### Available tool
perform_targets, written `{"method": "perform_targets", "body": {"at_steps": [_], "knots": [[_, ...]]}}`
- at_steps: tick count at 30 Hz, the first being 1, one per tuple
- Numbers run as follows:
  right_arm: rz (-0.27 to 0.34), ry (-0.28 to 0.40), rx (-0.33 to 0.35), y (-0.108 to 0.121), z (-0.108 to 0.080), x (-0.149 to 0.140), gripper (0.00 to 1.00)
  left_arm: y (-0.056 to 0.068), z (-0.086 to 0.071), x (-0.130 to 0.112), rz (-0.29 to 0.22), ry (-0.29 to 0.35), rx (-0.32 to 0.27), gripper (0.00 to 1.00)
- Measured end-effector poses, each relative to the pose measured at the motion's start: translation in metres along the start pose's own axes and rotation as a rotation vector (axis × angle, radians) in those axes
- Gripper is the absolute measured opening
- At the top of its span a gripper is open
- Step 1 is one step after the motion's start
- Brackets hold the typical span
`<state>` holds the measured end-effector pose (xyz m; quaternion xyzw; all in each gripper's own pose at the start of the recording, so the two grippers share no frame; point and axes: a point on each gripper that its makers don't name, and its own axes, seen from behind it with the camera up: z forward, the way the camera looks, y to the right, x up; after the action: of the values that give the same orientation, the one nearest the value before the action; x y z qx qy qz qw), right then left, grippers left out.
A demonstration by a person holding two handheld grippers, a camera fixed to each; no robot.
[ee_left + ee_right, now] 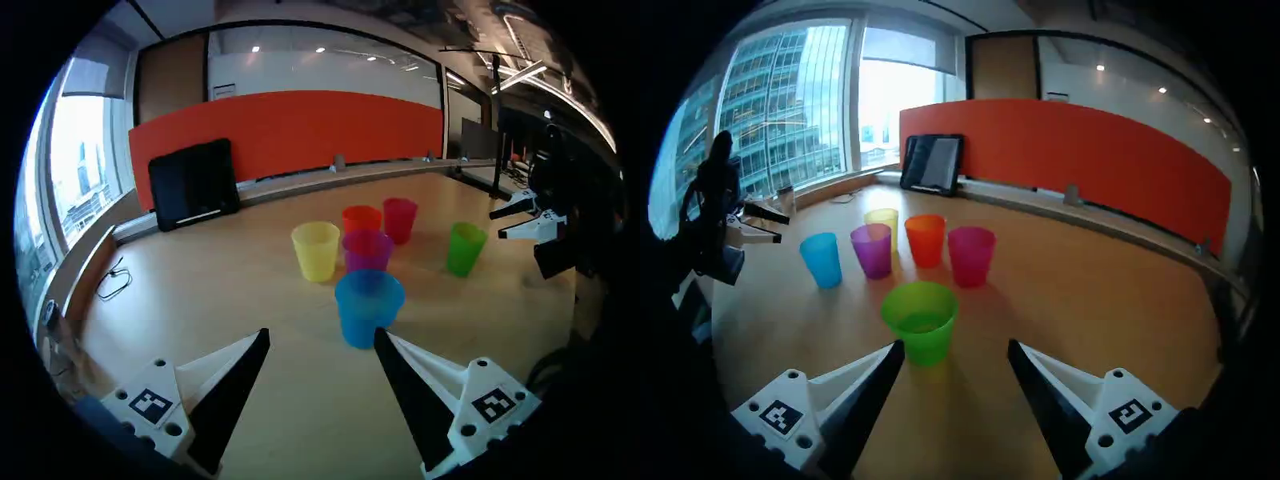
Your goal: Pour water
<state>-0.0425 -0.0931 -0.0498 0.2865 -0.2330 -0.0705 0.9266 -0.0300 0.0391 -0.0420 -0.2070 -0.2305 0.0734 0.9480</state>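
Left gripper (pixel 321 333): jaws wide apart, holding nothing. Right gripper (pixel 954 343): same, wide and empty. All cups are upright on the wooden table (pixel 240 320). Blue cup (pixel 368 308) sits just beside the purple cup (pixel 367 250), directly ahead of the left gripper, untouched. Green cup (pixel 920 320) stands apart from the purple cup, directly ahead of the right gripper (can't tell if any cup holds water).

An office is showing here: tall windows (pixel 826 104) are looking out on high-rises (pixel 760 88), an orange partition (pixel 288 132) is running along the wooden desk (pixel 240 288), and ceiling lights (pixel 320 50) are showing in a glass wall (pixel 360 76).
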Motion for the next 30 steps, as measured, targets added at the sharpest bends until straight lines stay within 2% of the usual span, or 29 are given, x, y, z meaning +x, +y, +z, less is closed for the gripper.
{"method": "perform_targets", "body": {"at_steps": [7,12,16,22,30], "knots": [[0.020,0.077,-0.120,0.023,-0.020,0.009,1.00,-0.023,-0.015,0.024,-0.014,0.107,0.111,0.97],[0.018,0.124,-0.214,0.041,-0.033,0.016,1.00,-0.035,-0.026,0.041,-0.010,0.179,0.184,0.97],[0.028,0.180,-0.301,0.057,-0.044,0.027,1.00,-0.042,-0.033,0.054,-0.037,0.238,0.226,0.97],[0.028,0.269,-0.407,0.075,-0.061,0.044,1.00,-0.051,-0.043,0.069,-0.057,0.309,0.289,0.97],[0.026,0.378,-0.506,0.088,-0.079,0.068,1.00,-0.053,-0.050,0.080,-0.054,0.370,0.352,0.97]]}}
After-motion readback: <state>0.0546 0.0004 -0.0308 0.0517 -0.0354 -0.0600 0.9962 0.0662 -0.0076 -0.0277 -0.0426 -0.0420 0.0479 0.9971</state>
